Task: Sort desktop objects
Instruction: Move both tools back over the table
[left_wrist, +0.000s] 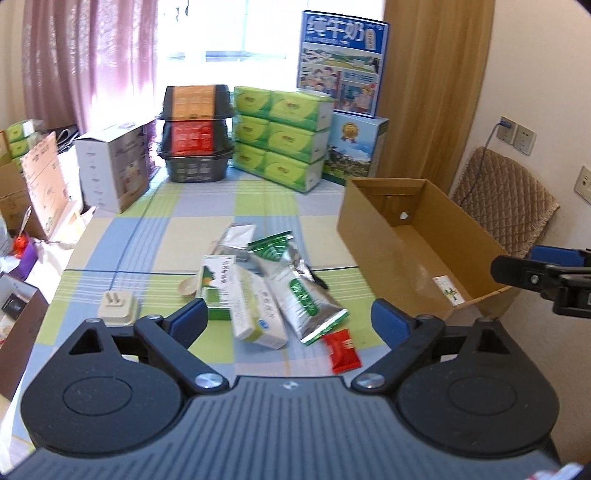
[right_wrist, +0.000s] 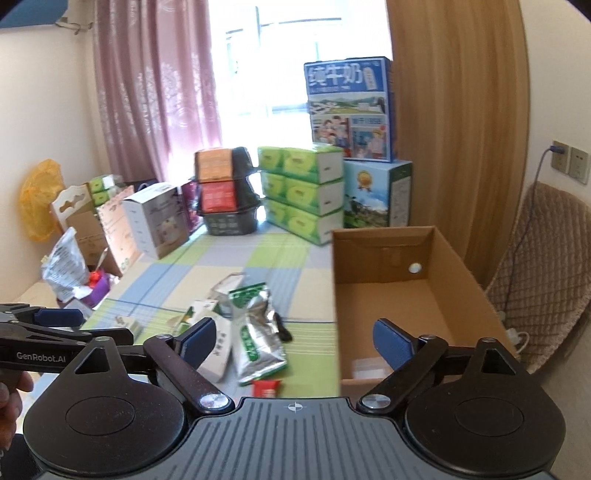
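Note:
A loose pile lies on the checkered tablecloth (left_wrist: 155, 236): a green-and-white carton (left_wrist: 216, 286), a white carton (left_wrist: 256, 317), a silver-green pouch (left_wrist: 304, 297), a second silver pouch (left_wrist: 238, 236), a red sachet (left_wrist: 341, 350), a beige plug adapter (left_wrist: 118, 308) and a beige spoon (left_wrist: 187, 286). My left gripper (left_wrist: 290, 319) hovers open over the pile's near side, holding nothing. To the right stands an open cardboard box (left_wrist: 369, 236) with one small carton (left_wrist: 448, 290) inside. My right gripper (right_wrist: 293, 336) is open and empty, between the pouch (right_wrist: 255, 339) and the box (right_wrist: 369, 266).
Green tissue packs (left_wrist: 284, 140), stacked dark trays (left_wrist: 197, 133), a white appliance box (left_wrist: 114, 166) and blue milk cartons (left_wrist: 341, 62) line the table's far end. Clutter crowds the left edge. A quilted chair (left_wrist: 506, 206) stands right of the box. The right gripper (left_wrist: 535, 264) reaches in from the right.

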